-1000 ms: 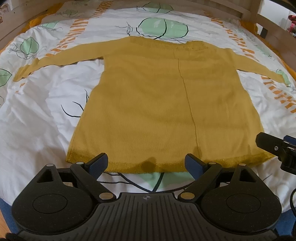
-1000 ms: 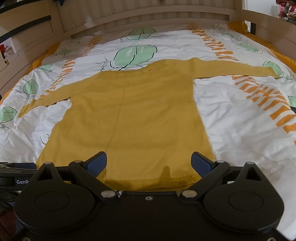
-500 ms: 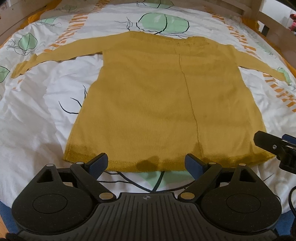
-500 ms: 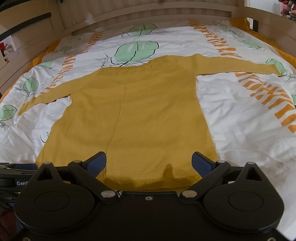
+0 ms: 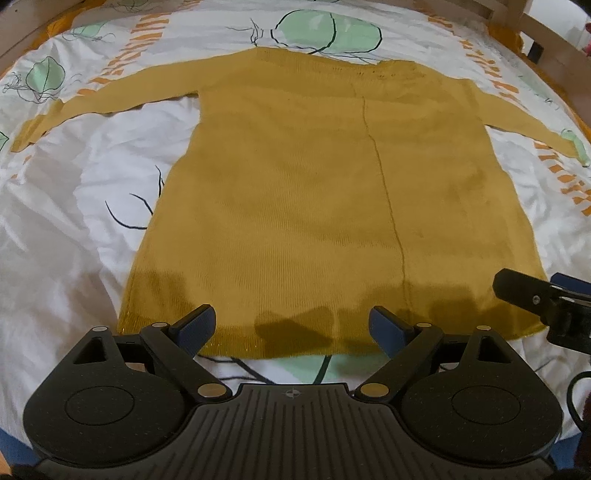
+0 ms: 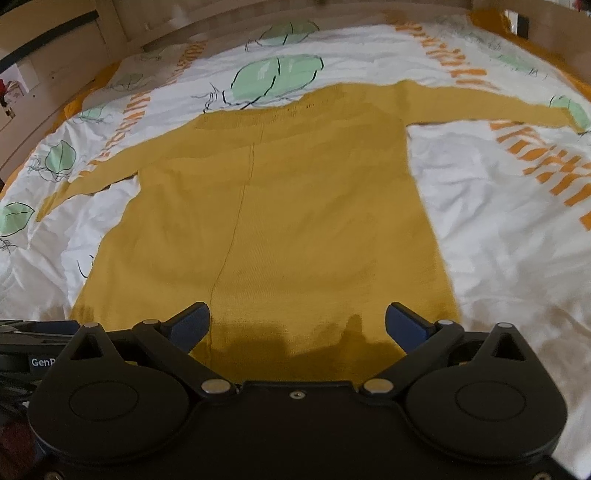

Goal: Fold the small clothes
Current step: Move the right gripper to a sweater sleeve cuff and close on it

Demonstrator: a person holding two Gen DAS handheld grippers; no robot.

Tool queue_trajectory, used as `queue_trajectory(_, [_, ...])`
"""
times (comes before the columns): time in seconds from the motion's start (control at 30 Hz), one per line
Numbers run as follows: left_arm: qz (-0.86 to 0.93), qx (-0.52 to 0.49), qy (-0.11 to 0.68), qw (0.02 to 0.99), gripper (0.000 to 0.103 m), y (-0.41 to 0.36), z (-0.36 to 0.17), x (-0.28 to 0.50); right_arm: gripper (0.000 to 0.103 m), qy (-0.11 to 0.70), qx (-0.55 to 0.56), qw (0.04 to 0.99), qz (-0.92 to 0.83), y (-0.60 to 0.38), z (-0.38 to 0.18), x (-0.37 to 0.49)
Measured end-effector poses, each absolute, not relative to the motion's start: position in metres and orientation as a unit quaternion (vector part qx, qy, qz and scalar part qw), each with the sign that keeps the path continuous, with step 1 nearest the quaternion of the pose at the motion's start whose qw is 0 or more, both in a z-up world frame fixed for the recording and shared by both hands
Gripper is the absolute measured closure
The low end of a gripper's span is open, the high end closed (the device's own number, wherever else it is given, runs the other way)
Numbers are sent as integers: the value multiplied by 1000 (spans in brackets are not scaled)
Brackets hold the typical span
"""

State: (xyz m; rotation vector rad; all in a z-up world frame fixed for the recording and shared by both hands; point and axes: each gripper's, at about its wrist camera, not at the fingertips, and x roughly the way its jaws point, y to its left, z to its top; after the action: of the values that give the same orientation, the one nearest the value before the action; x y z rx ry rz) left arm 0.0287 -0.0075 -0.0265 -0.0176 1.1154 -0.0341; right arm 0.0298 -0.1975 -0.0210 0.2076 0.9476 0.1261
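Note:
A mustard-yellow knit sweater (image 5: 332,192) lies flat on the bed, both sleeves spread out sideways, hem towards me. It also shows in the right wrist view (image 6: 280,221). My left gripper (image 5: 291,325) is open and empty, its fingers just over the hem left of the centre seam. My right gripper (image 6: 297,321) is open and empty over the hem's right part. The right gripper's finger (image 5: 532,295) shows at the right edge of the left wrist view.
The bed cover (image 5: 66,229) is white with green leaves and orange stripes, and wrinkled to the left. A wooden bed frame (image 6: 122,22) runs along the far side and both sides (image 5: 554,40).
Both grippers have moved forward and lower towards the sweater's hem; the sweater looms larger. The sweater has not moved and both grippers stay open.

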Motion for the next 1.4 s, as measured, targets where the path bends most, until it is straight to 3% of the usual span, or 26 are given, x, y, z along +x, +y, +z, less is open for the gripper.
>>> queue_trajectory(0.3, [-19,-11,524,851,13,-5,-24,57,1,479,152,859,92,-214,-31,59])
queue_trajectory(0.8, [-25,-4,460,888,13,-3,-7,131,0,451,198,857,154,-244,-22,131])
queue_trajectory(1.4, [-36,16,428,903,13,-26,-34,238,1,415,198,871,176,-275,-34,234])
